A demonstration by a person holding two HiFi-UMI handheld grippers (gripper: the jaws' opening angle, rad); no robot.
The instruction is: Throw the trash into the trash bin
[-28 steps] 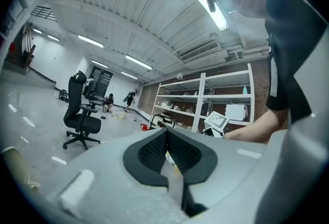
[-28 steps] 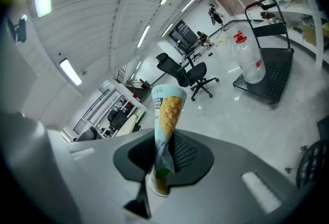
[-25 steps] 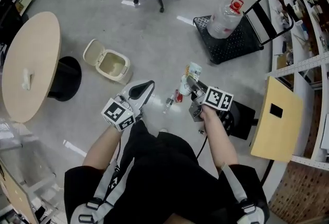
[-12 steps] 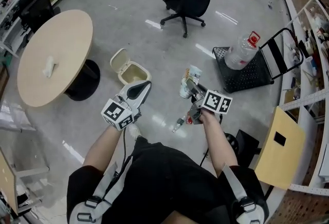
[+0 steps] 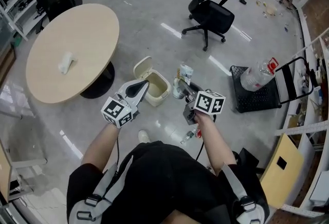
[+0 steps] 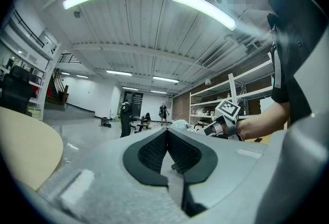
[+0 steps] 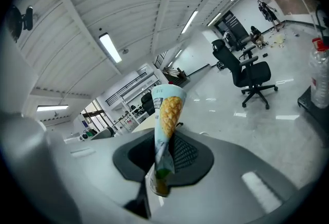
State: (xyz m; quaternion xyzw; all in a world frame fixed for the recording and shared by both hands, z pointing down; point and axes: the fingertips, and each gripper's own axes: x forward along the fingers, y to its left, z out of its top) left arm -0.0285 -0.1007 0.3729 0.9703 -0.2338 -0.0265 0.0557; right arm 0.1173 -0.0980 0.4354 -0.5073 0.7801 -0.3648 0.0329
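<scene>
Head view. Left gripper (image 5: 140, 87) held out left of centre, jaws pressed together, nothing in them. Right gripper (image 5: 184, 87) just to its right, clamped on a snack wrapper (image 5: 185, 73) that sticks up past the tips. Cream trash bin (image 5: 154, 84) on the floor with its lid flipped open, seen just beyond and between the two grippers. Wrapper just right of the bin's rim, not inside. Round table (image 5: 77, 38) at left with a white wad (image 5: 66, 62) on top. Office chair (image 5: 212, 12) far right. Water jug (image 5: 257, 77) lying on a black cart (image 5: 257, 98) at right. Small bottle (image 5: 190, 135) on the floor by the right forearm.

Left gripper view. Pads closed tip to tip, gap empty. Right gripper and its marker cube off to the right.

Right gripper view. Jaws clenched on the wrapper's lower end. Pineapple print, wrapper near upright, leaning slightly right. Office chair beyond at right.
</scene>
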